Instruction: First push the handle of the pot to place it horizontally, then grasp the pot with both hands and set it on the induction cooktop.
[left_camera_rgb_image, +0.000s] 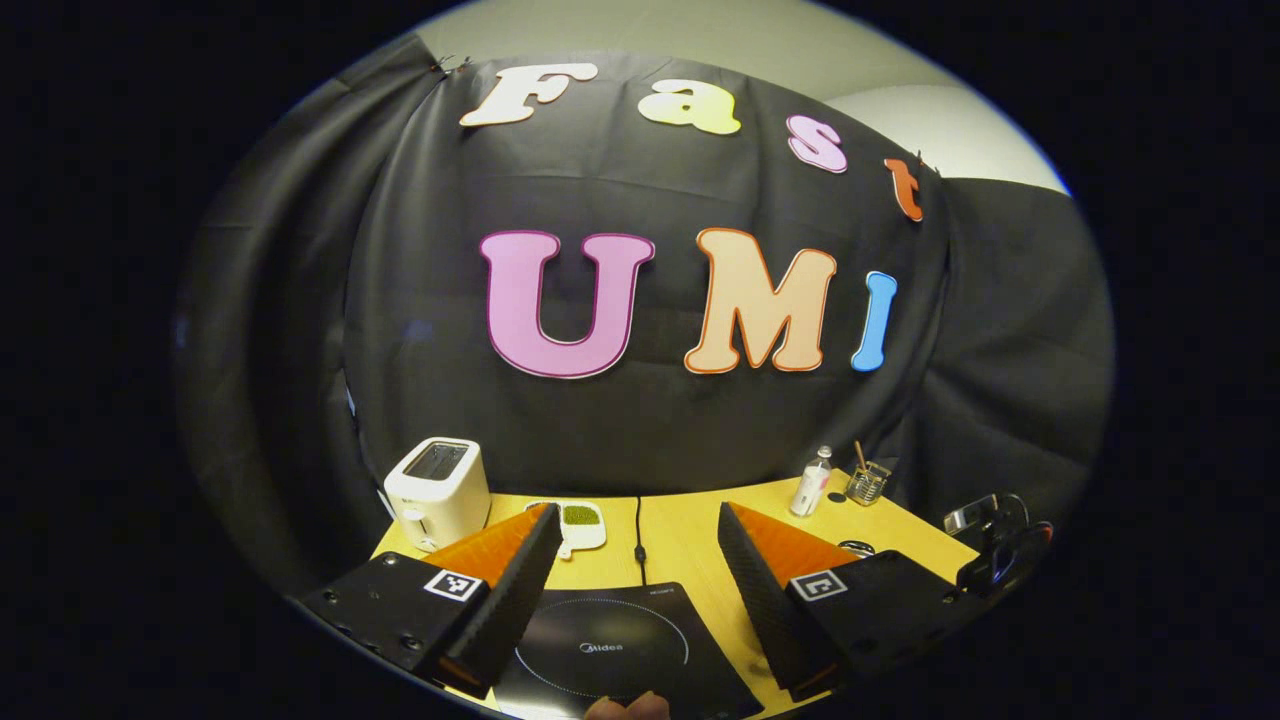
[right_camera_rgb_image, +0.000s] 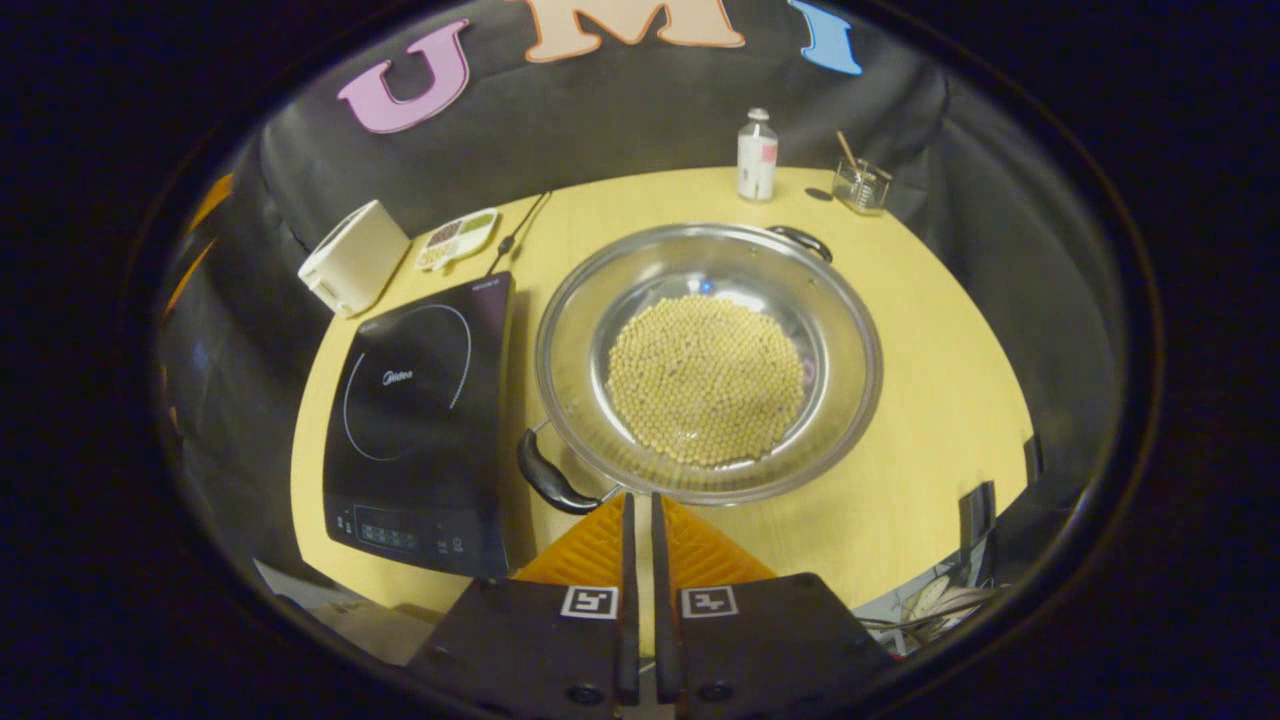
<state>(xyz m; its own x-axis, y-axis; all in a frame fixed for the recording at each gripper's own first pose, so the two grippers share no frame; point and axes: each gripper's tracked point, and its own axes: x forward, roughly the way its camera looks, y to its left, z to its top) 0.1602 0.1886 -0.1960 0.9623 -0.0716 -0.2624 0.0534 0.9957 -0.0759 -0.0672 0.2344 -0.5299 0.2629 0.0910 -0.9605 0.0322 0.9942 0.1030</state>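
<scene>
Table (right_camera_rgb_image: 940, 400): bare wood lying right of pot (right_camera_rgb_image: 708, 360); cooktop (right_camera_rgb_image: 420, 420) just left.
Right gripper (right_camera_rgb_image: 640, 505): hovering closed by near handle (right_camera_rgb_image: 550, 480).
Left gripper (left_camera_rgb_image: 637, 535): spreading wide.

Bean-filled pot (right_camera_rgb_image: 708, 360) beside cooktop (right_camera_rgb_image: 420, 420), tool (right_camera_rgb_image: 640, 500) nearly closed.

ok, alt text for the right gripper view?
A steel pot of beans sits on a yellow table, right of a black induction cooktop. The right hand-held gripper, fingers nearly closed, hovers by the pot's near handle. A toaster, bottle and glass stand behind.
</scene>
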